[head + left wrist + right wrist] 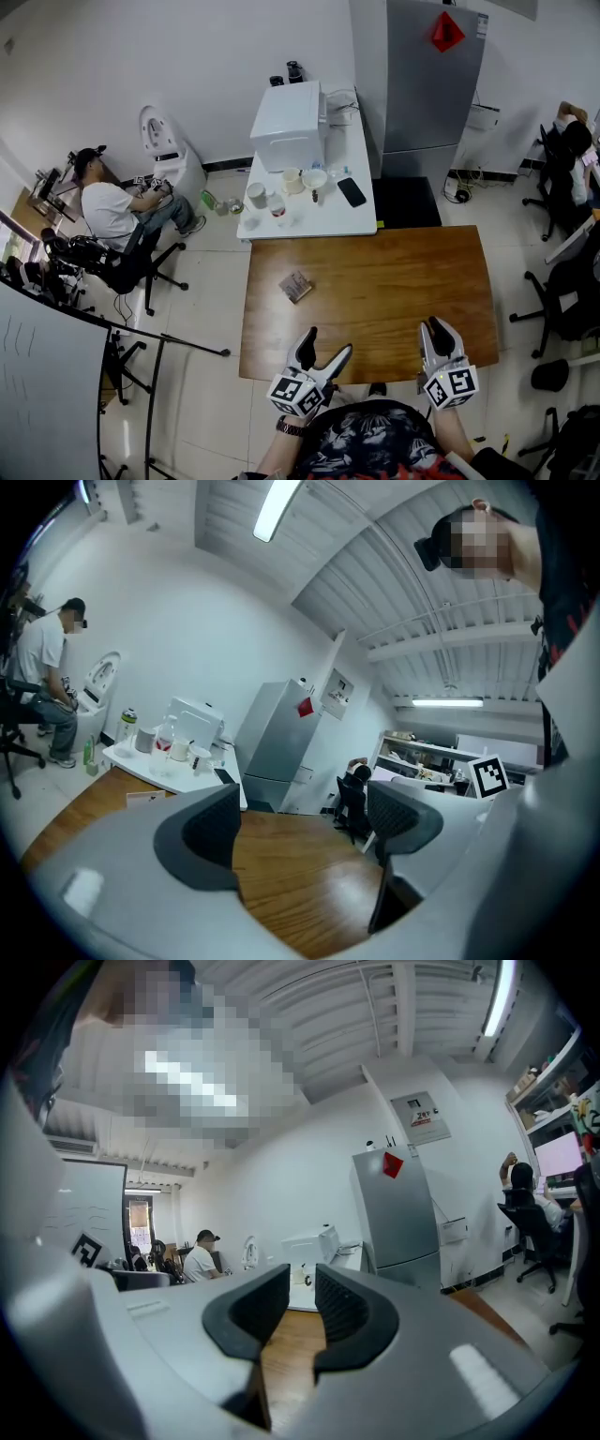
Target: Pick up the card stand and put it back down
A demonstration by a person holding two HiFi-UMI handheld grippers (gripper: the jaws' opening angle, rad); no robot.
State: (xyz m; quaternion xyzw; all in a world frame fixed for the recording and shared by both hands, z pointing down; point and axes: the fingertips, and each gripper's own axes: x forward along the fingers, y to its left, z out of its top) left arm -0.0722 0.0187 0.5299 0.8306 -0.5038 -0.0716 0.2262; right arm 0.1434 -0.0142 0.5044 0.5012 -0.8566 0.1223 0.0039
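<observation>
The card stand is a small grey-brown holder lying left of centre on the wooden table. It shows as a pale card at the left in the left gripper view. My left gripper hovers over the table's near edge, a little short of the stand and to its right. Its jaws stand open with only bare wood between them. At the near right edge, my right gripper is shut, its pads almost together with nothing in them.
A white side table beyond the wooden one carries a white box appliance, cups and a black phone. A grey fridge stands behind. A person sits at the left and office chairs are on the right.
</observation>
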